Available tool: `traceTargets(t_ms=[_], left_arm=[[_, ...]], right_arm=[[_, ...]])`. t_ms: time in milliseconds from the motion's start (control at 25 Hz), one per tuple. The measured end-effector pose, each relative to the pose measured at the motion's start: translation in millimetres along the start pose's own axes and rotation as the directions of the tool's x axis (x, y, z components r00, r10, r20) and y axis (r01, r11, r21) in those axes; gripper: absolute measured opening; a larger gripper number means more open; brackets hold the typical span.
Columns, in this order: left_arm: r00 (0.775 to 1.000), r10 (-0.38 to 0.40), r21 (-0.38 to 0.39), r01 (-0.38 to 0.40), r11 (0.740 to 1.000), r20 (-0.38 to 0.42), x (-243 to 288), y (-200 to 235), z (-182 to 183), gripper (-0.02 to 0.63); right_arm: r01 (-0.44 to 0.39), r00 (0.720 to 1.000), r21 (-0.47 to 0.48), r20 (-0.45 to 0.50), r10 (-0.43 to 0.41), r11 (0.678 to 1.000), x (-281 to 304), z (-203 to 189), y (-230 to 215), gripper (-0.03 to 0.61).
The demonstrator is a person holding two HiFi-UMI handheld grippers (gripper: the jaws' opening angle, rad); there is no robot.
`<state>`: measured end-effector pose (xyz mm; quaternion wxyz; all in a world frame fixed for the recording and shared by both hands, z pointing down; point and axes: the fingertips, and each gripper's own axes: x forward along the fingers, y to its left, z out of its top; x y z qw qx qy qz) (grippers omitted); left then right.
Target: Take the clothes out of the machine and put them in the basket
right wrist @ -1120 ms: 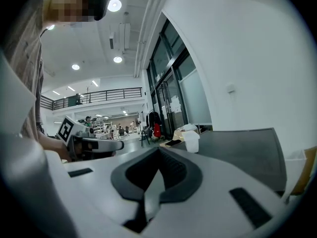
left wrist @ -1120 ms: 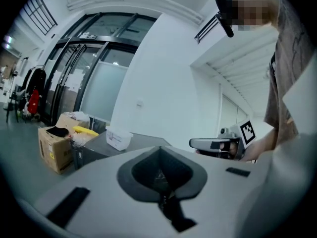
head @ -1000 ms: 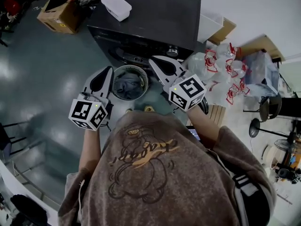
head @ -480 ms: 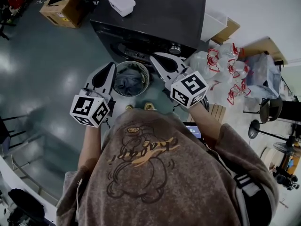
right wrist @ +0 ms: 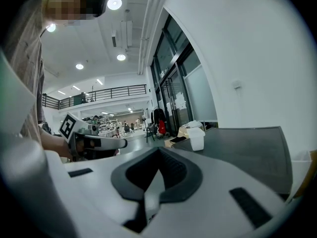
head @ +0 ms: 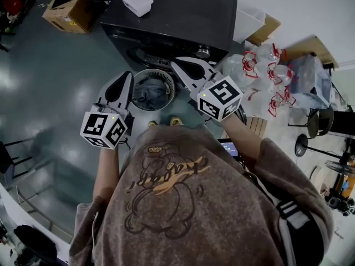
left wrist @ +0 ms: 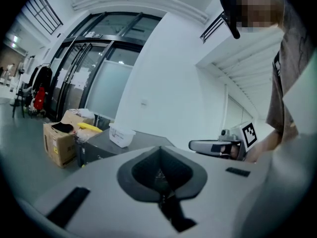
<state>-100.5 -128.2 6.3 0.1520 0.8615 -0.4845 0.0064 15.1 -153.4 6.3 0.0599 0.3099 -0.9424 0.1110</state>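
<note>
Subject of the task: clothes (head: 151, 93), a crumpled blue-grey bundle. They lie inside a round basket (head: 158, 72) with a ribbed wall, which stands on the floor directly in front of the machine (head: 183, 15). The machine's opening does not show from above, so whether more garments remain inside cannot be told.

Handling, as judged: the fabric is soft and light and carries no breakage risk. It will sag and trail when lifted, so a loose sleeve could catch on a rim. The best hold appears to be a raised fold near the middle of the bundle, pinched deep so several layers are taken at once. An edge grip would likely let the rest drag.

Left gripper (head: 128, 76): held in front of the machine, at the basket's left side and above its rim. It points nearly level toward the machine front, its marker cube toward the person. The jaws are together with nothing between them.

Right gripper (head: 176, 64): held in front of the machine at the basket's right side, also nearly level and aimed at the machine front. Its jaws read as closed and empty.

Both forearms are bent at the person's chest, and neither gripper touches the clothes.
</note>
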Motion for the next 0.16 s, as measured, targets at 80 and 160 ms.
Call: traceTargets(t_ms=[80, 160], left_arm=[[1.000, 0.008, -0.003, -0.008, 1.000, 0.002, -0.1, 1.1, -0.4, 0.008], [1.000, 0.014, -0.007, -0.014, 1.000, 0.006, -0.4, 1.3, -0.9, 0.008]], right_arm=[[-0.016, 1.000, -0.007, -0.007, 0.016, 1.000, 1.9, -0.5, 1.7, -0.005], [-0.027, 1.000, -0.014, -0.014, 0.027, 1.000, 3.2, -1.2, 2.6, -0.005]])
